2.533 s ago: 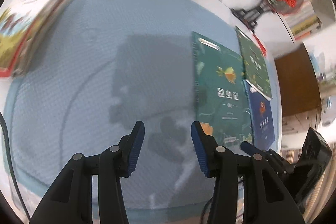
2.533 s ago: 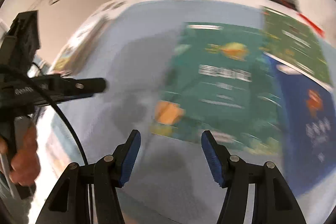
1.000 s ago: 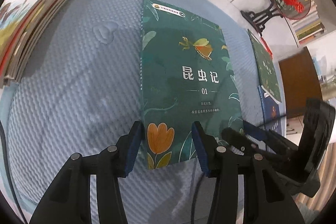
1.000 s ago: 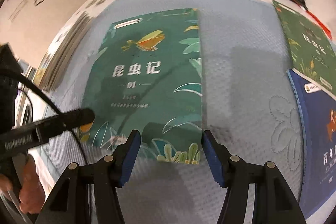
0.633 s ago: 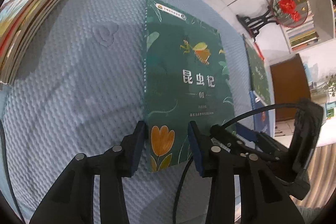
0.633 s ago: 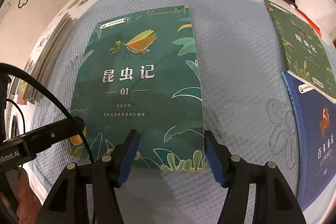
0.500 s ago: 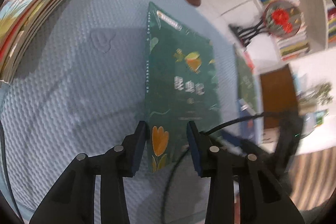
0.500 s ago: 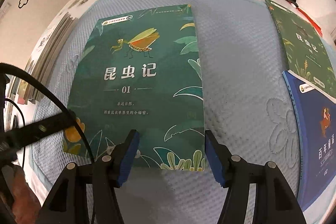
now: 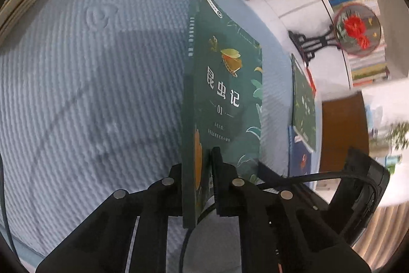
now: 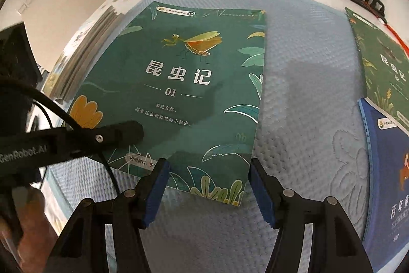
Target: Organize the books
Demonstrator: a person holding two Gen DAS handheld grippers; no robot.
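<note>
Since the earlier frame the left gripper [image 9: 202, 186] had clamped onto the green book [image 10: 184, 94], tilting its near-left corner up off the blue mat [image 10: 301, 119]. Right gripper [image 10: 207, 188] hovered half-open at the book's near edge, gripping nothing.

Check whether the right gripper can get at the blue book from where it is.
Probably yes. The right gripper is open with nothing gripped, and the blue book lies flat to its right, with only bare blue mat between them.
</note>
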